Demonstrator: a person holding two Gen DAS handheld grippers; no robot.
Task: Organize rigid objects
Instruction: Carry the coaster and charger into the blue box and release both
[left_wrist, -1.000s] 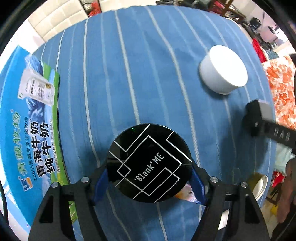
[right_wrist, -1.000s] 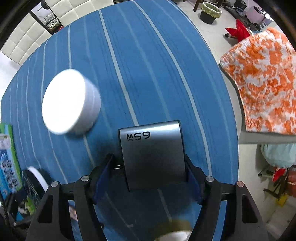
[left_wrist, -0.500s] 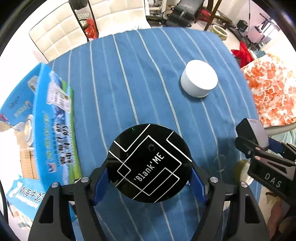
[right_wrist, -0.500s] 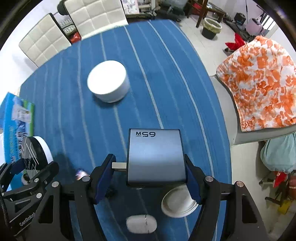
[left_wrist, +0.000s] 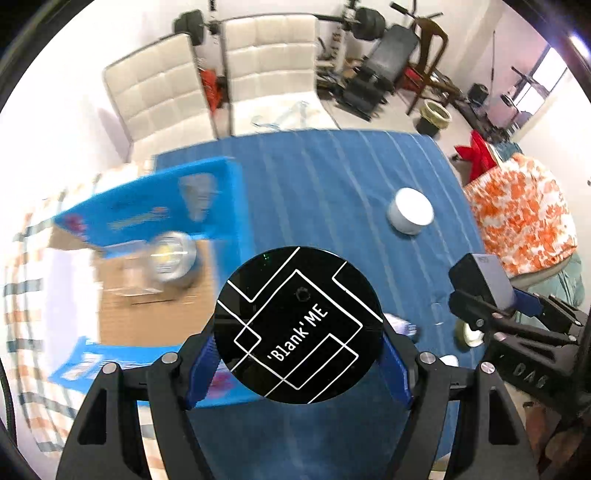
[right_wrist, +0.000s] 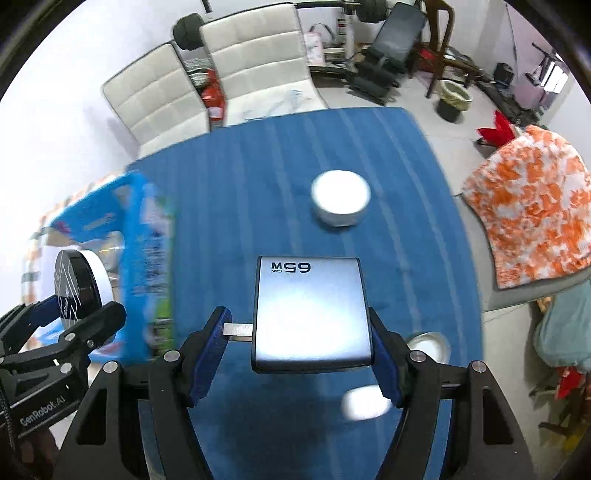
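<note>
The left tongs (left_wrist: 299, 365) were clamped on a round black compact (left_wrist: 298, 325) printed with white lines and the words 'Blank'ME, its blue pads pressed against either side of the disc. The compact was held up in the air above the near part of the bench (left_wrist: 314, 184), which was covered in a blue cloth with pale stripes. From the right wrist view the same compact (right_wrist: 75, 282) showed edge-on, with a white underside, at the left by the carton.

The right tongs (right_wrist: 297, 350) were closed on a grey 65W charger (right_wrist: 310, 314), flat face upward, with a metal plug blade sticking out toward the left pad. It too was lifted clear of the bench.

A white round jar (right_wrist: 340, 202) stood alone on the cloth toward the far right side, well apart from both held things. At the left edge of the bench sat an open blue carton (left_wrist: 155, 206), blurred, with a shiny round tin (left_wrist: 171, 256) inside on its brown floor. Nearer the right tongs, a small white dish (right_wrist: 428, 343) and a blurred white object (right_wrist: 365, 404) lay on the cloth. Two white padded chairs (right_wrist: 207, 81) stood beyond the bench.
</note>
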